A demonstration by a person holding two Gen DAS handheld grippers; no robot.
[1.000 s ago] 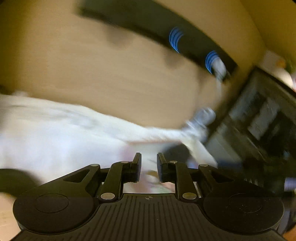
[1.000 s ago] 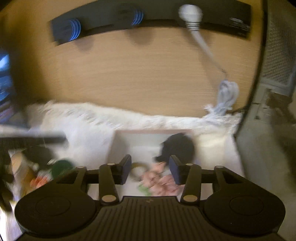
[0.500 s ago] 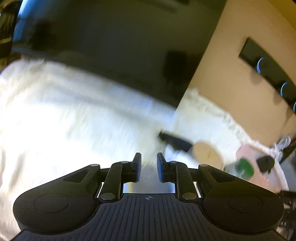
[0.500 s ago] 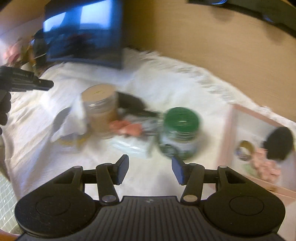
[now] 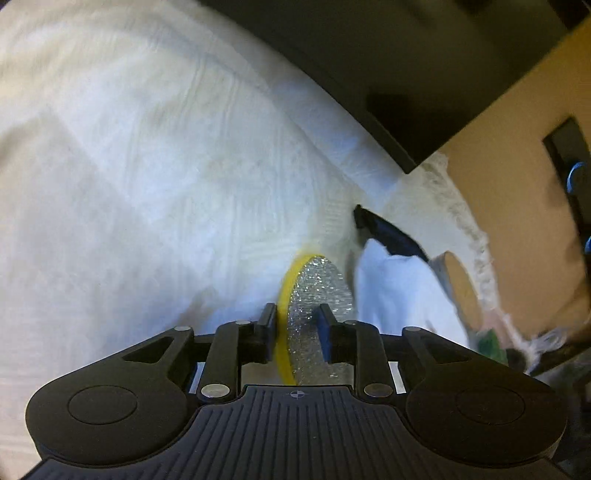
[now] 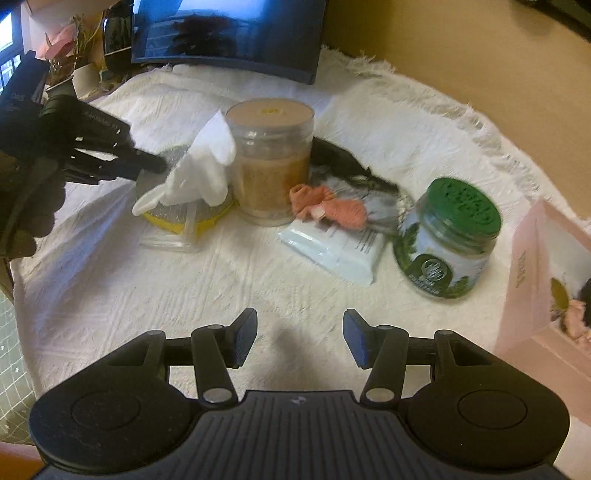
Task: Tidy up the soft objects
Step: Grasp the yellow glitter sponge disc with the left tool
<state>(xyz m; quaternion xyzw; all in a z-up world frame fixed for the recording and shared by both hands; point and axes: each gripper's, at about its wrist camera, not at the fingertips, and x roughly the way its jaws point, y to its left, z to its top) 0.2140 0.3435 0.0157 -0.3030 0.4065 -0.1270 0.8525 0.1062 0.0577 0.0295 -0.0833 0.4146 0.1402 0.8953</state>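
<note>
In the left wrist view my left gripper (image 5: 295,330) has its fingers on either side of a round yellow sponge with a silver scouring face (image 5: 314,291); the gap is narrow but contact is unclear. A white cloth (image 5: 399,291) lies just right of it. In the right wrist view the same sponge (image 6: 177,216) sits under the white cloth (image 6: 199,170), with the left gripper (image 6: 147,162) at its far edge. My right gripper (image 6: 299,338) is open and empty above the white tablecloth (image 6: 207,288). A pink fabric piece (image 6: 328,206) lies on a wipes pack (image 6: 340,247). A black soft item (image 6: 343,158) lies behind.
A clear jar with a tan lid (image 6: 271,158) and a green-lidded jar (image 6: 450,240) stand on the tablecloth. A pink box (image 6: 532,280) with soft items inside is at the right. A monitor (image 6: 225,33) stands at the back, plants at far left.
Both grippers swung left from the pink box toward the jars. The left gripper moved down onto the yellow sponge, which now sits between its fingers. The right gripper stays open.
</note>
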